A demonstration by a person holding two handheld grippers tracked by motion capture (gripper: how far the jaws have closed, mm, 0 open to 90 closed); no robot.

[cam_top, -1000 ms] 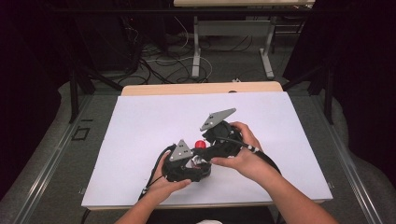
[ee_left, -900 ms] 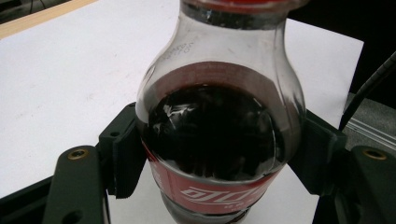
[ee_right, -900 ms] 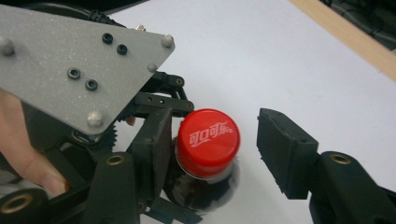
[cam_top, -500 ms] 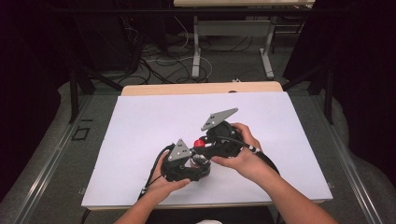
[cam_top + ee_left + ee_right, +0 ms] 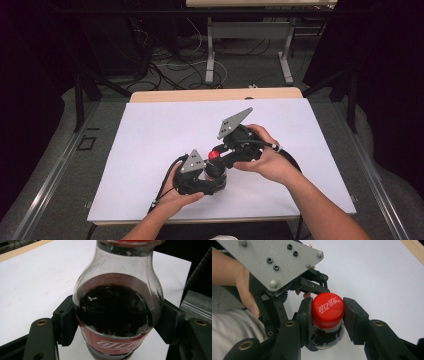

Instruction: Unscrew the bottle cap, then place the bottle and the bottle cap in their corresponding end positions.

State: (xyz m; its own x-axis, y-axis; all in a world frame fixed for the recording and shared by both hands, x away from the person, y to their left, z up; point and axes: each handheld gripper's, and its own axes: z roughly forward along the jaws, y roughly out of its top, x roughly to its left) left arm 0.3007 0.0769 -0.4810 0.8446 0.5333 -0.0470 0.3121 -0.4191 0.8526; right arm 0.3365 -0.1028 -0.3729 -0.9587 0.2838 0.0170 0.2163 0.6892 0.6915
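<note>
A small cola bottle (image 5: 115, 315) with dark drink and a red label stands upright on the white table (image 5: 150, 135). My left gripper (image 5: 117, 322) is shut on its body, one pad pressed against each side. In the high view the left gripper (image 5: 216, 175) sits near the table's front, just left of centre. The bottle's red cap (image 5: 327, 307) carries white lettering. My right gripper (image 5: 327, 315) is shut on that cap from above, a pad on each side. In the high view the right gripper (image 5: 216, 156) reaches in from the right, over the red cap (image 5: 215, 154).
The left gripper's grey three-cornered plate (image 5: 274, 262) and the hand holding it (image 5: 247, 290) lie close behind the cap. A wooden strip (image 5: 200, 95) runs along the table's far edge. Beyond it are table legs and cables on the floor (image 5: 200, 65).
The right gripper's grey plate has tipped up slightly. The bottle and the left gripper have stayed where they were.
</note>
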